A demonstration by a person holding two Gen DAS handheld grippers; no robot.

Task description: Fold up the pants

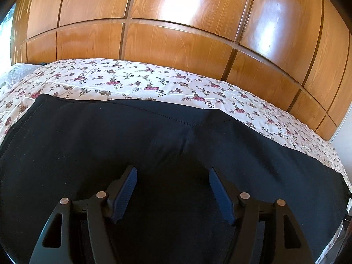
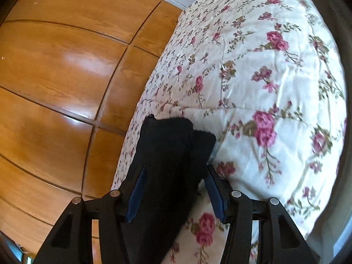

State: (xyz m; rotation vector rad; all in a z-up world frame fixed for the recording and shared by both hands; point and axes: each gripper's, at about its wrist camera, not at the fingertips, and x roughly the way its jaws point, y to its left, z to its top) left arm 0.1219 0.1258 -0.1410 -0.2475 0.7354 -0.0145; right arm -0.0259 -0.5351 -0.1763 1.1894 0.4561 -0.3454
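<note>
Black pants (image 1: 154, 145) lie spread flat on a floral bedspread (image 1: 132, 81). My left gripper (image 1: 172, 171) is open just above the dark cloth, its blue pads wide apart with nothing between them. In the right wrist view, the narrow leg ends of the pants (image 2: 171, 145) lie on the bedspread (image 2: 264, 77) and run between the jaws of my right gripper (image 2: 176, 171). The right jaws stand wide open around the cloth without pinching it.
A glossy wooden wardrobe (image 1: 176, 33) stands along the far side of the bed; it also fills the left of the right wrist view (image 2: 55, 77). The bed edge (image 2: 132, 127) drops off beside the leg ends. A pale pillow (image 1: 13, 72) lies at far left.
</note>
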